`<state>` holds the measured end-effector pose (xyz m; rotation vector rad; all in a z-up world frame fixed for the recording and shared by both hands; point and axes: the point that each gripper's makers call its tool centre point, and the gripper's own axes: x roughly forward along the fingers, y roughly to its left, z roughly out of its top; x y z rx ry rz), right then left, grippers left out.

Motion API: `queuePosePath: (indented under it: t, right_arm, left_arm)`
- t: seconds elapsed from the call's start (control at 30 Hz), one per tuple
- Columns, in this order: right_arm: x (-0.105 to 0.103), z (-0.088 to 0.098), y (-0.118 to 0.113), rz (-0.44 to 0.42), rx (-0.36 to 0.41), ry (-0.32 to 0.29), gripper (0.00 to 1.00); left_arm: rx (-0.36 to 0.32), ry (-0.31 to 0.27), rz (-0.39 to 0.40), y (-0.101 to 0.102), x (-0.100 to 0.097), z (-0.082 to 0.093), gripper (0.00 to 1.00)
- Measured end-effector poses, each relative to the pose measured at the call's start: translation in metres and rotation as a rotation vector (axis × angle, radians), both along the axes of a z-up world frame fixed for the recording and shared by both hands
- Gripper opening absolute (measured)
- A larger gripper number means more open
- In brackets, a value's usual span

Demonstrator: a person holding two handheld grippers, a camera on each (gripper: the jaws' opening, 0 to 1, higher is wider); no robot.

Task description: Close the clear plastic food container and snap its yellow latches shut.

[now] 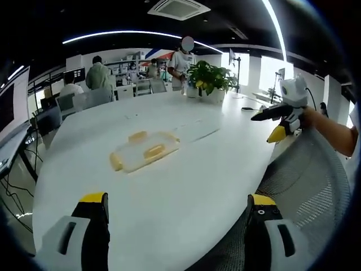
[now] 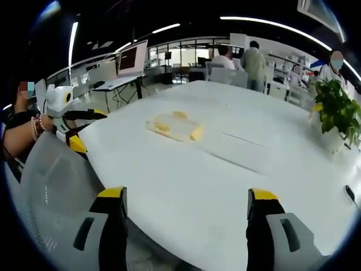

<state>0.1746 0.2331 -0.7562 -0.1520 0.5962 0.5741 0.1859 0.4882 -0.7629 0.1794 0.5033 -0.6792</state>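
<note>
**Left gripper view and right gripper view: both grippers held wide over the near edge of the table**

Left gripper view puts our left gripper (image 1: 176,206) low at the near edge of the white table (image 1: 186,180), its yellow-tipped jaws spread far apart with nothing between them. The clear plastic food container (image 1: 144,151) lies flat on the table, toward the middle and well away from every edge, with its yellow latches (image 1: 115,162) showing at its sides; whether the lid is seated we cannot tell. The mesh back of a grey chair (image 1: 307,183) sits at the table's near edge beside us. Past it, our right gripper (image 1: 276,121) comes in from the right, held in a hand over the table's edge. A potted plant (image 1: 210,79) stands at the far end of the table.

From the right gripper view, our right gripper (image 2: 185,203) likewise hangs above the near edge, jaws released and well apart, gripping nothing. The container (image 2: 175,127) rests beyond it, apart from both tools. Our left gripper (image 2: 70,127) enters from the left, beside the chair (image 2: 53,180), and we cannot judge its jaws from here. People stand and sit at desks beyond the far edge.
</note>
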Motion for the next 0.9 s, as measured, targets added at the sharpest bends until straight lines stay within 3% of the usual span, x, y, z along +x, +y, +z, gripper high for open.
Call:
queuePosePath:
  t: [0.43, 0.73, 0.9]
  right_arm:
    - [0.0, -0.003, -0.002, -0.001, -0.022, 0.009, 0.85]
    - [-0.003, -0.011, -0.005, -0.006, -0.084, 0.034, 0.85]
    - [-0.004, -0.019, -0.004, 0.007, -0.1, 0.078, 0.85]
  left_arm:
    - [0.005, -0.007, 0.002, 0.001, 0.001, 0.001, 0.99]
    - [-0.01, -0.026, 0.016, 0.003, 0.003, 0.006, 0.99]
    - [-0.008, 0.024, 0.012, 0.003, 0.002, -0.002, 0.99]
